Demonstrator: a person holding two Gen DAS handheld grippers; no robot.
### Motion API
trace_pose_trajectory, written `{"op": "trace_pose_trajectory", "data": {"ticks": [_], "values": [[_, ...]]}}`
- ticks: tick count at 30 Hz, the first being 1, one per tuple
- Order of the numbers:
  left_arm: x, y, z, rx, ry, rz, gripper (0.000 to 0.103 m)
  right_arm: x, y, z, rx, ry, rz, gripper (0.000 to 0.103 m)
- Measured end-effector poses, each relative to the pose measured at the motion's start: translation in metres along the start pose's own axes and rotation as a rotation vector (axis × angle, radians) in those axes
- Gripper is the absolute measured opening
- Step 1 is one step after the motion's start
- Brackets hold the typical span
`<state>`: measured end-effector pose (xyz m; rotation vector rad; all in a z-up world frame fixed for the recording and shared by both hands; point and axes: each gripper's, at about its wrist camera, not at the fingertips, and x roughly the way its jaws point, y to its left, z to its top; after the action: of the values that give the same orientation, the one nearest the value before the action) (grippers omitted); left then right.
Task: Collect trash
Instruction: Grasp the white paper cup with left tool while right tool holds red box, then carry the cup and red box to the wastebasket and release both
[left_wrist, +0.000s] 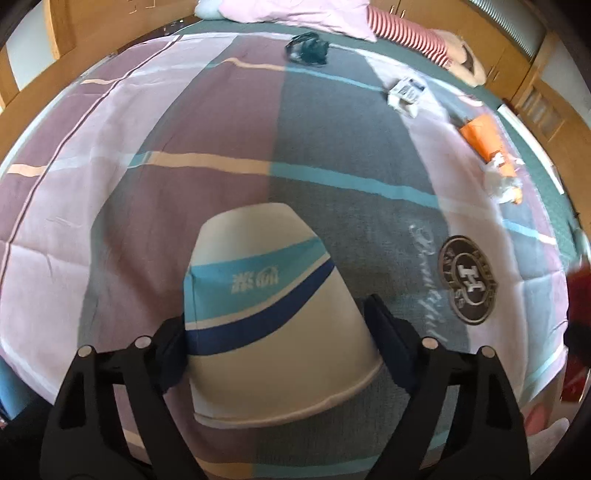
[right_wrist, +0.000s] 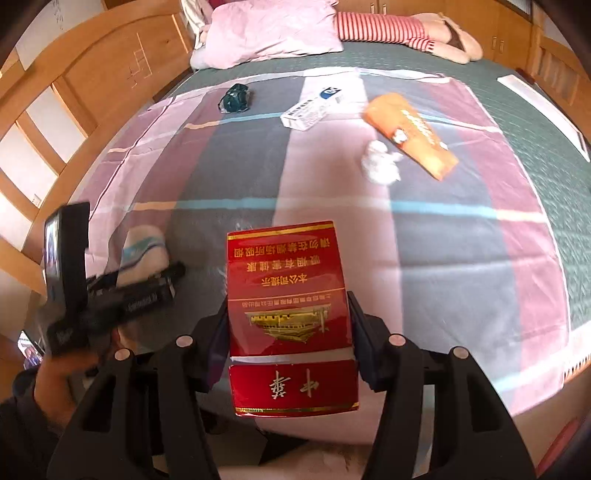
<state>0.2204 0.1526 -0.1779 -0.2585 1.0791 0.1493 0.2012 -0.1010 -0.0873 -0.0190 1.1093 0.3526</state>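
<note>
Mid-pickup: R gripper (right_wrist: 288, 325) clamped on red cigarette pack (right_wrist: 290, 295), L gripper (left_wrist: 275, 332) around paper cup (left_wrist: 266, 295)

R jaws pinch the pack's sides, pack off the bedsheet (right_wrist: 332, 221); L jaws astride the upturned cup, left pad touching, right pad a sliver off it, so we read L as not yet gripping. Cup white w/ teal + navy bands, tilted, mouth toward us, on the sheet. Next, we judge: close L on the cup wall gently, thin paper crushes. Still out on the sheet: tissue wad (right_wrist: 380, 164), orange pack (right_wrist: 410, 134), white box (right_wrist: 314, 109), dark wrapper (right_wrist: 236, 98)

One paper cup (left_wrist: 273, 314), one red pack (right_wrist: 290, 317), one tissue wad (right_wrist: 380, 164), two boxes.
</note>
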Motion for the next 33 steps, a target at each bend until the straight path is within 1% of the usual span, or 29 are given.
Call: {"op": "trace_pose_trajectory", "data": {"ticks": [2,5,7,10,13,15,16,17,19,21,23,24,27,31,33], "values": [[-0.003,0.005,0.0,-0.023,-0.009,-0.024,0.08,-0.006,-0.003,-0.012,0.009,-0.01,-0.011,0.057],[-0.007,0.012,-0.001,-0.057,-0.015,-0.057,0.079,-0.012,-0.011,-0.023,0.036,-0.011,-0.001,0.057],[-0.009,0.016,-0.001,-0.063,-0.024,-0.059,0.078,-0.014,-0.016,-0.028,0.058,-0.015,0.007,0.057],[-0.016,0.021,-0.004,-0.079,-0.049,-0.069,0.078,-0.025,-0.021,-0.034,0.094,-0.063,0.027,0.057],[-0.027,0.025,-0.005,-0.092,-0.086,-0.097,0.078,-0.041,-0.021,-0.035,0.105,-0.127,0.057,0.057],[-0.037,0.026,-0.006,-0.097,-0.123,-0.122,0.078,-0.058,-0.02,-0.035,0.103,-0.178,0.083,0.057],[-0.042,0.026,-0.007,-0.099,-0.139,-0.143,0.078,-0.069,-0.02,-0.036,0.101,-0.203,0.101,0.057],[-0.051,0.026,-0.008,-0.101,-0.168,-0.187,0.078,-0.078,-0.021,-0.038,0.098,-0.221,0.115,0.057],[-0.067,0.024,-0.013,-0.084,-0.212,-0.233,0.078,-0.095,-0.022,-0.042,0.084,-0.246,0.135,0.057],[-0.084,0.02,-0.019,-0.059,-0.254,-0.248,0.077,-0.111,-0.024,-0.051,0.062,-0.253,0.142,0.057],[-0.105,0.015,-0.031,-0.033,-0.303,-0.243,0.077,-0.121,-0.025,-0.064,0.04,-0.238,0.15,0.057],[-0.11,0.014,-0.036,-0.033,-0.311,-0.25,0.077,-0.124,-0.026,-0.073,0.029,-0.224,0.147,0.057],[-0.125,0.0,-0.06,-0.018,-0.31,-0.307,0.077,-0.12,-0.028,-0.097,0.009,-0.162,0.142,0.057],[-0.146,-0.028,-0.086,0.093,-0.318,-0.32,0.077,-0.107,-0.028,-0.133,-0.014,-0.045,0.158,0.057],[-0.156,-0.041,-0.099,0.15,-0.322,-0.331,0.077,-0.097,-0.025,-0.153,-0.034,0.042,0.175,0.057]]}}
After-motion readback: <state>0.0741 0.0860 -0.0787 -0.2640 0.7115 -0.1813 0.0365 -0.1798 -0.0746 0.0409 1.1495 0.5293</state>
